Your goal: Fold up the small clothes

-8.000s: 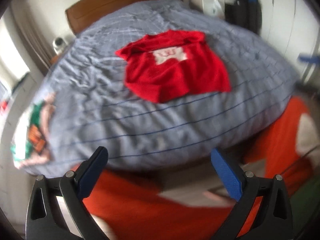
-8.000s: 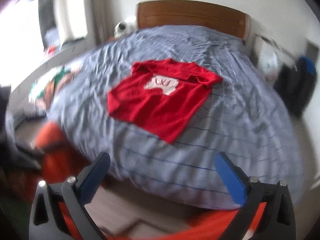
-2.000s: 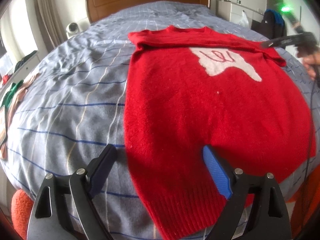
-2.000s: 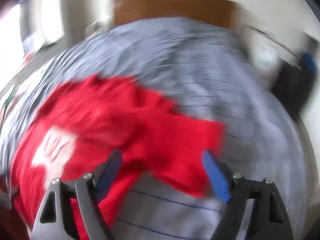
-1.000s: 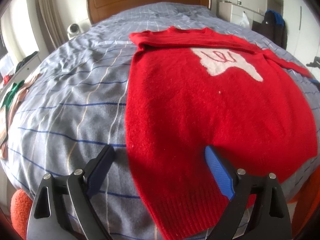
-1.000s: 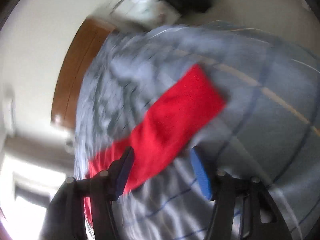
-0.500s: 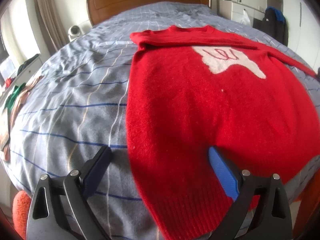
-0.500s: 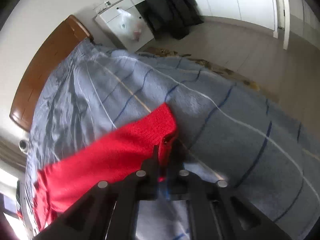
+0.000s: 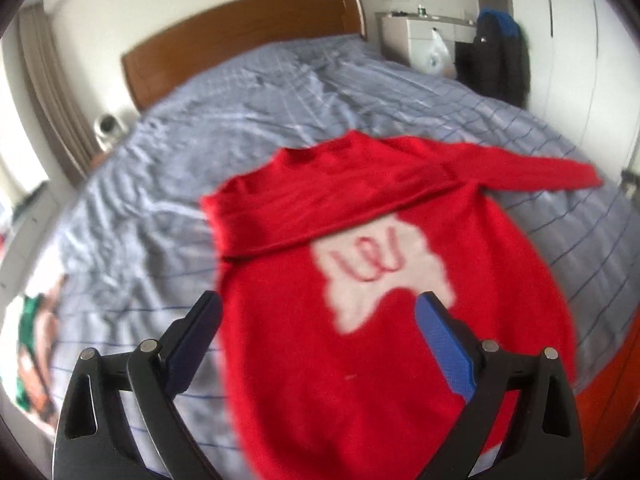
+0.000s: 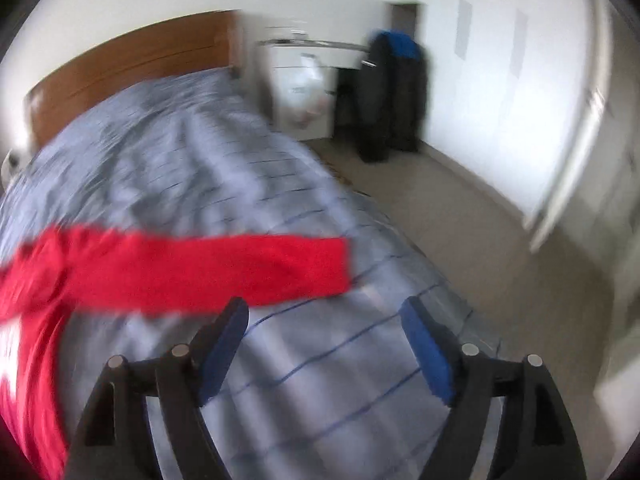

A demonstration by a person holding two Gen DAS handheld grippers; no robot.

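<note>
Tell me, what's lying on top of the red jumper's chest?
One sleeve is folded across the red jumper, just above the white patch. It covers the chest under it, so anything there is hidden. The other sleeve lies stretched out on the bed cover.

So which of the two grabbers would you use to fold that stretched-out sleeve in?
Probably the right gripper: the stretched sleeve lies just beyond its opening, empty jaws. The left gripper hangs open over the red sweater's body, far from that cuff.

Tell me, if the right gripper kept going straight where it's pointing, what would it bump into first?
Probably the striped bedcover, judging from the wrist view. The right gripper, its jaws opening and empty, points down at bare cover just below the red sweater's sleeve. Motion blur makes depth unclear.
</note>
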